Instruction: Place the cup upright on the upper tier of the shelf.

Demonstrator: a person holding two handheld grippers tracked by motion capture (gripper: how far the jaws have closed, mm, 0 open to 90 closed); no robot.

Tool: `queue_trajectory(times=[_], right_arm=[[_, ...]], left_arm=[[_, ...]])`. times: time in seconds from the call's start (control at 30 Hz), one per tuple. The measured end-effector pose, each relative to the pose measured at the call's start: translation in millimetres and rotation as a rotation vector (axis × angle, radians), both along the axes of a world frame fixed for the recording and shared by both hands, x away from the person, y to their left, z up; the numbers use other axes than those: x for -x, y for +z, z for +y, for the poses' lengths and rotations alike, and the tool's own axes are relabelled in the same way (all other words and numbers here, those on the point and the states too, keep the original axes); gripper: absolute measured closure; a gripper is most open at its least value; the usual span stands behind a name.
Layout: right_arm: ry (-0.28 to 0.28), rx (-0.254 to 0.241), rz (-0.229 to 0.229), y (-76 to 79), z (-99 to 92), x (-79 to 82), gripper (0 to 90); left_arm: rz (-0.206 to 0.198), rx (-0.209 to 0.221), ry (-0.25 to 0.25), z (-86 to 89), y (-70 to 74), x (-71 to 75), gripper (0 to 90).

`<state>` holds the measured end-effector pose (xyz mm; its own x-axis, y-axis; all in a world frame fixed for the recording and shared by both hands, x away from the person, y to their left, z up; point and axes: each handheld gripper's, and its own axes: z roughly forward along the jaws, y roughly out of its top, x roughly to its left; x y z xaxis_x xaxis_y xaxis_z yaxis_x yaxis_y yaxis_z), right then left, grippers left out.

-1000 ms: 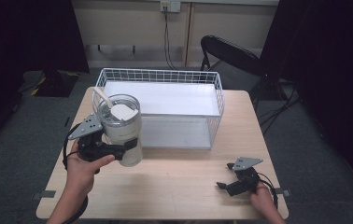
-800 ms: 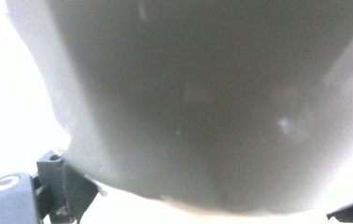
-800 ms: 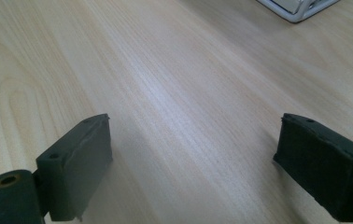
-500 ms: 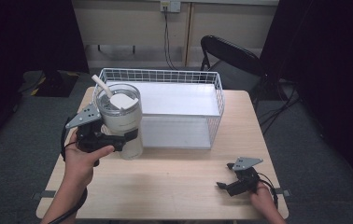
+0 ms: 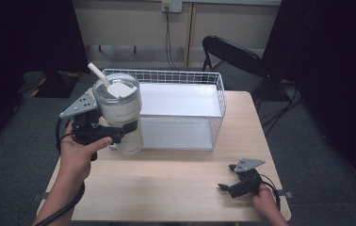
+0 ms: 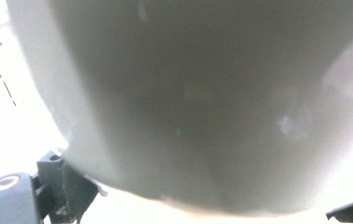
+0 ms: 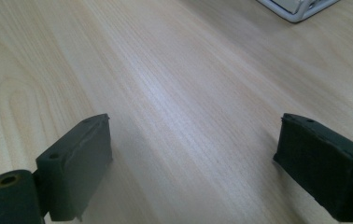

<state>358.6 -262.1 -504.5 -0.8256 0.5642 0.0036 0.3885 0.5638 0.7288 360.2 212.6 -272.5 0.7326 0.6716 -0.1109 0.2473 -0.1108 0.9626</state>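
Observation:
A white tumbler (image 5: 122, 117) with a clear lid and a white straw is held in the air at the table's left, just left of the wire basket (image 5: 181, 77). My left gripper (image 5: 122, 132) is shut on its body, jaws on either side. Up close in the left gripper view, the tumbler's pale wall (image 6: 202, 102) spans the jaws. My right gripper (image 5: 227, 181) rests low at the table's front right, open, and in the right gripper view (image 7: 193, 161) only bare wood lies between its pads.
The white wire basket stands at the back middle of the wooden table (image 5: 166, 188); its corner (image 7: 300, 9) peeks into the right gripper view. A black chair (image 5: 232, 56) stands behind the table. Dark floor surrounds the table.
My left gripper has lifted the tumbler off the table and carried it up and a little toward the basket. The right gripper has stayed put.

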Motion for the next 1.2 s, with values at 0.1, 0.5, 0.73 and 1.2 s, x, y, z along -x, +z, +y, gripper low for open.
queue_trajectory(times=[0.1,0.5,0.73,1.2], right_arm=[[-0.001,0.000,-0.001,0.0,0.0,0.0,9.9],[-0.001,0.000,-0.001,0.0,0.0,0.0,9.9],[-0.001,0.000,-0.001,0.0,0.0,0.0,10.0],[-0.001,0.000,-0.001,0.0,0.0,0.0,9.9]], left_arm=[[-0.008,-0.007,-0.003,-0.8,7.5,-1.7,9.8],[-0.008,0.004,0.000,-5.9,31.4,-7.7,9.8],[-0.004,0.004,-0.003,-7.8,38.4,-13.0,9.9],[-0.006,0.002,0.006,-10.3,60.3,-23.3,9.9]])
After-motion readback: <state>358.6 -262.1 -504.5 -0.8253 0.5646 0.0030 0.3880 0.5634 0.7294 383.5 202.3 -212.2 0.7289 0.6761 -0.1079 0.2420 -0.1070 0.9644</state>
